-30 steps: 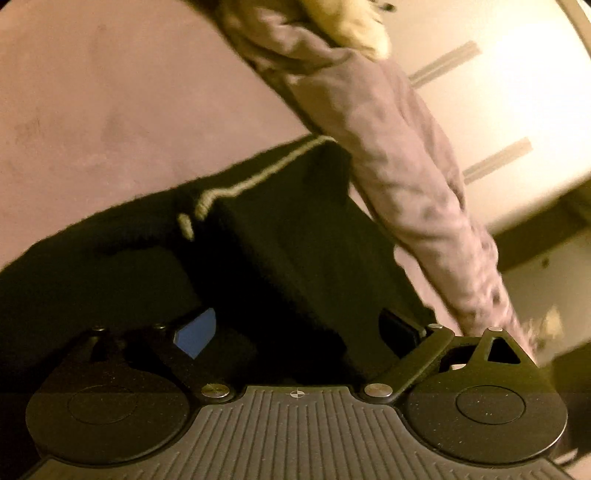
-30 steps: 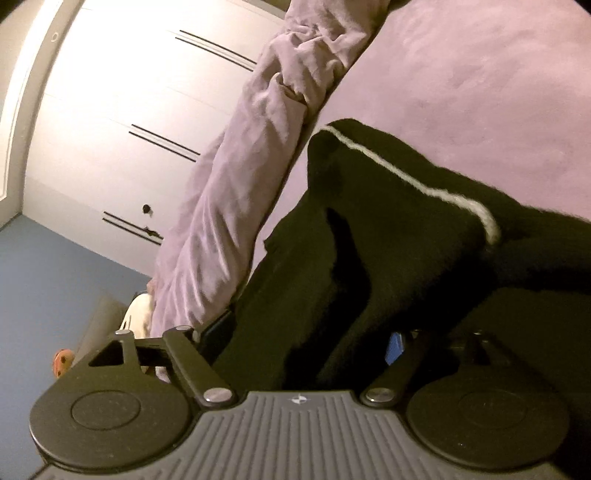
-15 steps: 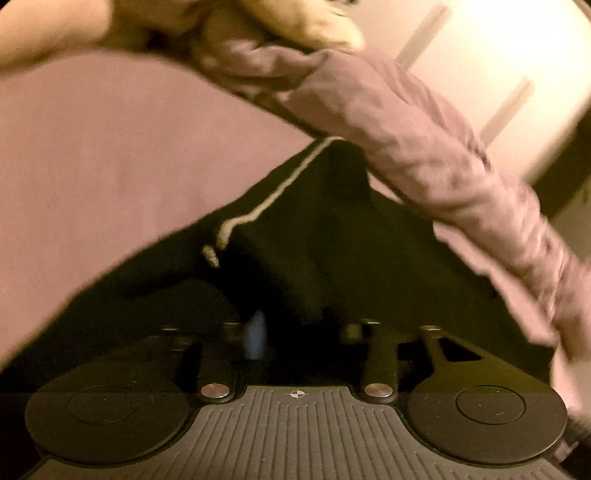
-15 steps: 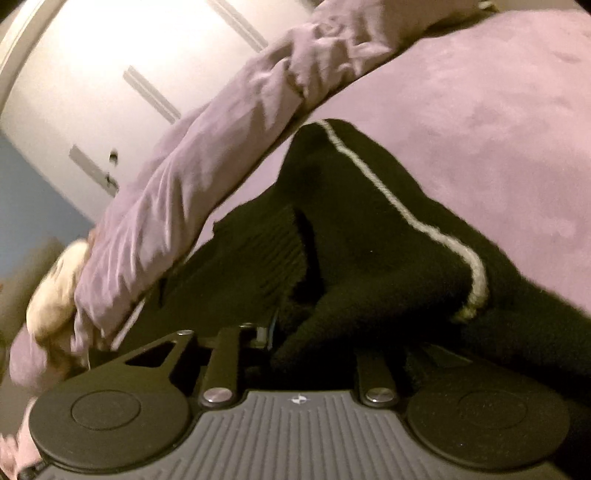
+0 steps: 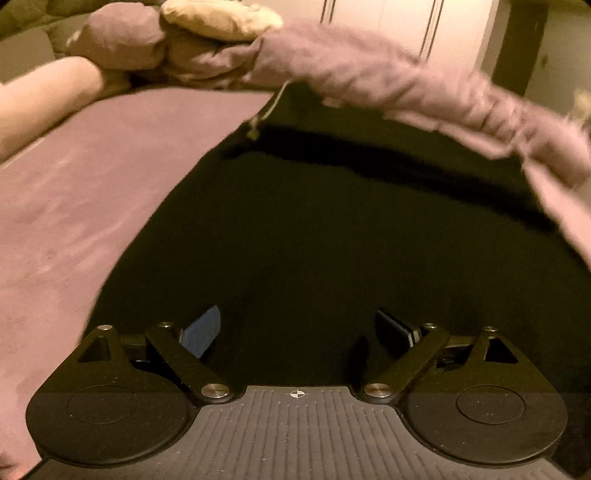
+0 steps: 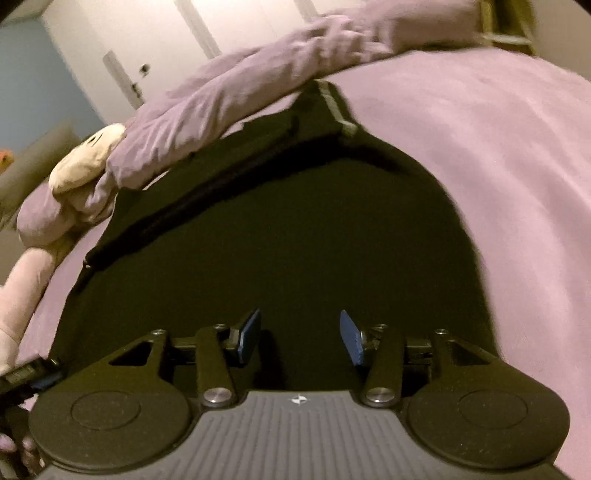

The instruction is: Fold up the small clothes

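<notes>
- I am looking down on a bed covered by a soft mauve-pink plush blanket [image 5: 92,192], which fills the left of my left wrist view and the right of my right wrist view [image 6: 498,184].
- Along the far edge of the bed lies a long rumpled roll of pale lilac bedding [image 5: 388,85]; I see the same roll [image 6: 229,92] running across my right wrist view.
- A cream-coloured stuffed toy [image 5: 218,18] rests on one end of that roll; from the right wrist it sits at the left [image 6: 85,158].
- Behind the bed stands a white wardrobe with thin dark vertical lines on its doors [image 5: 406,22], and on my right side a pale blue wall [image 6: 44,66] meets it.
- I see no containers in either view.
- The small black knitted garment with a thin pale stripe along one edge [image 5: 332,229] lies flat on the blanket, directly ahead of both tools; the stripe shows near its far corner in my right wrist view [image 6: 295,229].
- A folded ridge crosses the garment's far part.
- My left gripper [image 5: 295,332] has its blue-padded fingers [image 5: 201,332] spread wide apart over the black cloth, gripping nothing.
- My right gripper [image 6: 299,336] is likewise released, its blue pads [image 6: 351,338] parted with dark fabric showing between them.
- I cannot tell whether either tool touches the cloth.
</notes>
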`<state>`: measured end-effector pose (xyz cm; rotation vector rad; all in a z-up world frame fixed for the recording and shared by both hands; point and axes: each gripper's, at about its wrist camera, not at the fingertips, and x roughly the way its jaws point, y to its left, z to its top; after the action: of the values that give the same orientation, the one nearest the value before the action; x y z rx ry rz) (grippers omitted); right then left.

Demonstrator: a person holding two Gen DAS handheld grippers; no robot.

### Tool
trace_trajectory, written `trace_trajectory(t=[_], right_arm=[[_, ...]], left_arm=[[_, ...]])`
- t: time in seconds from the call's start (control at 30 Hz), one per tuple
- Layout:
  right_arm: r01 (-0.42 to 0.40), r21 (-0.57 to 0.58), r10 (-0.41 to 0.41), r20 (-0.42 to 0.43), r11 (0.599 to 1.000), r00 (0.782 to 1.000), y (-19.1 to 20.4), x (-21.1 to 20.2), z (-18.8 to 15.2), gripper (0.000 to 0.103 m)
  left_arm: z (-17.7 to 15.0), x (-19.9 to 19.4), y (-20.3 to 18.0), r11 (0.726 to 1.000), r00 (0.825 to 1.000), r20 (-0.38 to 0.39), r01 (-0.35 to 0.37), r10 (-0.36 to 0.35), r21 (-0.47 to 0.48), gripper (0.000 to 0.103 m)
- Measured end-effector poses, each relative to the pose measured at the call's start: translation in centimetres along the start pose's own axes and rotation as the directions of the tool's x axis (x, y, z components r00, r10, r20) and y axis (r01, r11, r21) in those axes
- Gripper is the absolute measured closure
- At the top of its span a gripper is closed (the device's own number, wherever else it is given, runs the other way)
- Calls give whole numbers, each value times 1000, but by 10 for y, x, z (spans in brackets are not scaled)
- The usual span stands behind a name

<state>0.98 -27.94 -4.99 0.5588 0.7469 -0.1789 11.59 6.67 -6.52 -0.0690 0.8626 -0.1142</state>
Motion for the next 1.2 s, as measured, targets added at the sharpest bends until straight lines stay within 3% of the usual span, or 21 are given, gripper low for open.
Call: trace_trajectory(t=[0.07, 0.17, 0.3, 0.43, 0.57, 0.67, 0.77, 1.1, 1.17, 1.2], right_arm=[[23, 62, -23, -6, 998, 1000, -10, -18, -15, 55], [78, 61, -76, -38, 995, 996, -22, -36, -25, 52], [76, 95, -74, -28, 993, 997, -37, -64, -31, 46], [72, 146, -69, -25, 987, 997, -51, -80, -35, 46], [121, 130, -119, -19, 984, 993, -51, -90, -39, 45], [138, 161, -133, -40, 977, 990, -55, -95, -46, 36], [94, 178, -86, -54, 980, 995, -60, -95, -52, 34], [31, 181, -29, -10, 983, 1000, -71, -69, -49, 31], [38, 160, -36, -16, 986, 999, -65, -67, -48, 38], [24, 139, -21, -20, 990, 1000, -62, -68, -47, 62]], left_arm=[[-8, -9, 3, 998, 997, -75, -15, 10, -63, 9], [-22, -29, 15, 976, 993, -82, 66, -85, -206, 9], [-39, -41, 21, 951, 989, -99, 72, -107, -302, 9], [-50, -54, 18, 951, 989, -110, 64, -102, -302, 9], [-56, -54, 14, 953, 985, -146, 49, -97, -300, 9], [-61, -54, 14, 947, 979, -169, 53, -112, -318, 9], [-63, -53, 13, 937, 975, -178, 63, -131, -345, 9], [-63, -53, 4, 946, 973, -194, 58, -125, -320, 9], [-62, -53, 3, 944, 973, -195, 57, -125, -324, 9], [-60, -53, 2, 944, 973, -194, 56, -125, -325, 9]])
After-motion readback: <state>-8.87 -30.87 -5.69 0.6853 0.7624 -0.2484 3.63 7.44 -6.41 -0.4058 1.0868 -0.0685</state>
